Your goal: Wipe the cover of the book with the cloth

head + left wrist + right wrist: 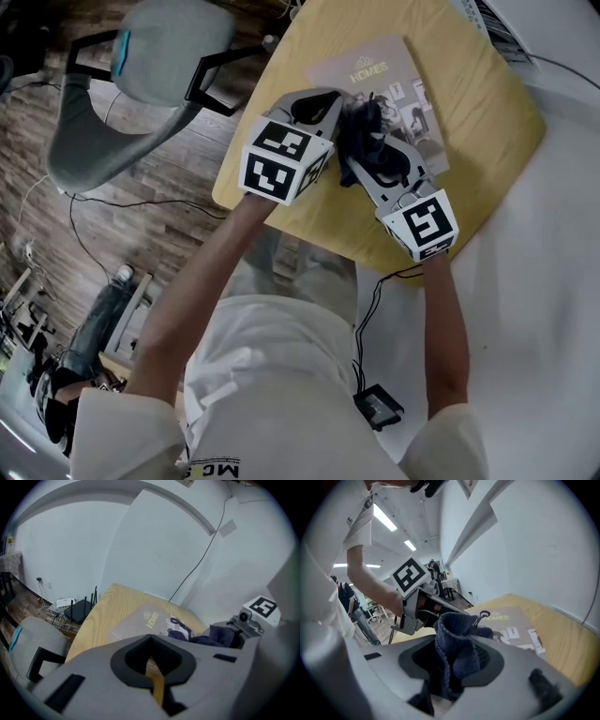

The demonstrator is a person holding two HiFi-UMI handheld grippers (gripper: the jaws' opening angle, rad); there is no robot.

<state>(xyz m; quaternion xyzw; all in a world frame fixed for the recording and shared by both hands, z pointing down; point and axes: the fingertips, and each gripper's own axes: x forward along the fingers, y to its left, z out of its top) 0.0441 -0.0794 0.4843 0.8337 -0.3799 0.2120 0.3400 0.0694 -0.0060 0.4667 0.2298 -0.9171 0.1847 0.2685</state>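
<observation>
1. At the far left of the head view, a grey chair with a black frame stands on wood-plank flooring, just beside the bench, which has a pale yellow wooden top.
2. My left gripper is held over the bench's near-left part, with its tip at the left edge of the book. In the left gripper view its jaws are drawn together. Only a thin slit between them shows the wood below, and they carry nothing. I cannot tell whether this gripper touches the book or the bench.
3. The book lies flat on the bench, cover up. The cover is greyish tan, with the word "HOMES" near its far edge and small photographs printed on its right half.
4. The cloth, dark blue and bunched, sits on the left-middle of the cover, between the two grippers. One fold drapes forward over the printed photographs, and it appears to rest on the cover.
5. My right gripper reaches in from the near right. In the right gripper view its jaws are clamped on the cloth, which rises in a thick fold between them and hides their tips.
6. The two grippers stand close together, side by side, both pointing away from me across the book.
7. Lower right of the head view, a thin black cable runs down to a small black device.
</observation>
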